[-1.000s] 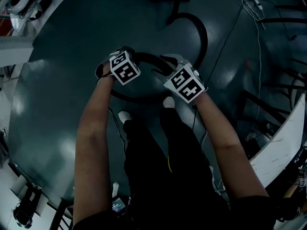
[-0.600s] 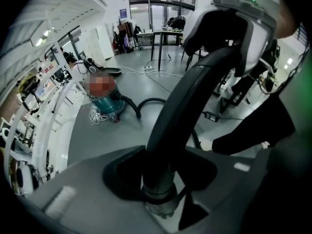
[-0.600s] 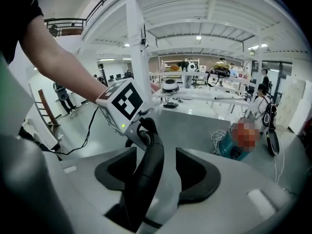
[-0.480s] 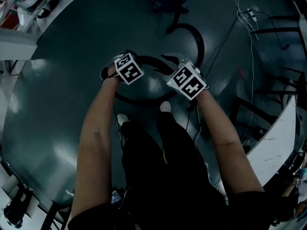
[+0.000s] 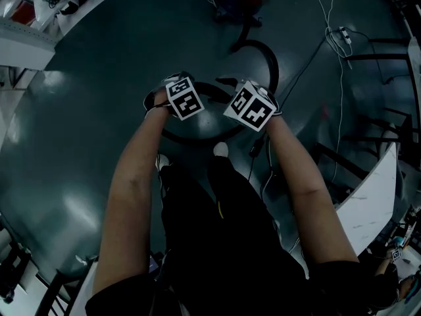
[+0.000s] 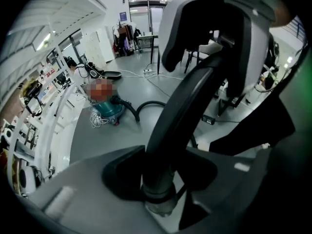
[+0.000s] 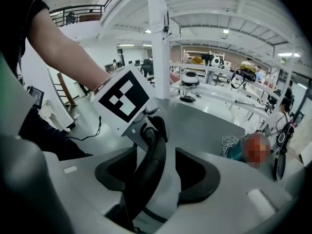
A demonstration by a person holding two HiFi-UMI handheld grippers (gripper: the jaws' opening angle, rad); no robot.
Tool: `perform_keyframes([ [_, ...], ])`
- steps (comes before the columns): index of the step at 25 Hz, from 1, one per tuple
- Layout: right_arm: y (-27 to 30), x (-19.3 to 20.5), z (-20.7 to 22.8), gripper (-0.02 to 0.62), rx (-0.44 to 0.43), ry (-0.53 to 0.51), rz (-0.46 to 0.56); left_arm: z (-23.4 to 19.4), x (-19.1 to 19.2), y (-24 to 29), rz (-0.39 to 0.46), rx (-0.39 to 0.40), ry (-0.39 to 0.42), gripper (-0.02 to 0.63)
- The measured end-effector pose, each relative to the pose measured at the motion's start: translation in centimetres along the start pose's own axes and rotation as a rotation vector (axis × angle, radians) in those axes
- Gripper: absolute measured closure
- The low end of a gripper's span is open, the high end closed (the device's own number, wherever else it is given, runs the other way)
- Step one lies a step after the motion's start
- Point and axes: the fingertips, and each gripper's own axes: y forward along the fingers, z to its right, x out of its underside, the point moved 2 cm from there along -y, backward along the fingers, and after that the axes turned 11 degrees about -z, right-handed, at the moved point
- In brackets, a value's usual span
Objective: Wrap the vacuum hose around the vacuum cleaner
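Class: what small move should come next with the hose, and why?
Probably step toward the vacuum, carrying the hose: the left gripper and right gripper both clamp it off the floor, yet the vacuum stands well away, with slack looped between.

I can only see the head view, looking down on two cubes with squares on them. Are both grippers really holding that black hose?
Observer: Yes for the left one. The left gripper view shows the hose running between the left gripper's jaws, pinched there.
Operator: And the other one?
Observer: The right gripper view shows the right gripper closed on the hose too. From there the hose leads up to the left gripper.
Operator: Where does the hose end? The top of my picture is dark.
Observer: At a vacuum cleaner with a teal body. The left gripper view shows the hose curving out of it.
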Motion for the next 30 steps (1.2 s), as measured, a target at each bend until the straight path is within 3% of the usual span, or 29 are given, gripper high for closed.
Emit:
perform_keyframes([
  [8,-0.7,-0.2,-0.8,0.345,-0.047,-0.015,-0.021,0.5,-0.4,-2.6,0.027,-0.045,0.018,0.42],
  [15,1.2,0.6,-2.6,0.33,-0.106,-0.133,-0.182,1.7,-1.0,-3.0,0.01,-0.065,0.072,0.42],
  [21,1.3,1.0,-3.0,0.327,-0.184,-0.064,-0.226,2.3,-1.3,-3.4,0.023,-0.071,0.085,0.42],
  [26,1.7,1.4,-3.4,0.368,-0.214,0.025,-0.26,3.1,-0.9,-3.8,0.06,-0.048,0.095,0.422],
  [30,1.6,1.8,-3.5,0.396,-0.187,0.026,-0.273,3.9,-0.9,-4.0,0.099,-0.04,0.119,0.43],
])
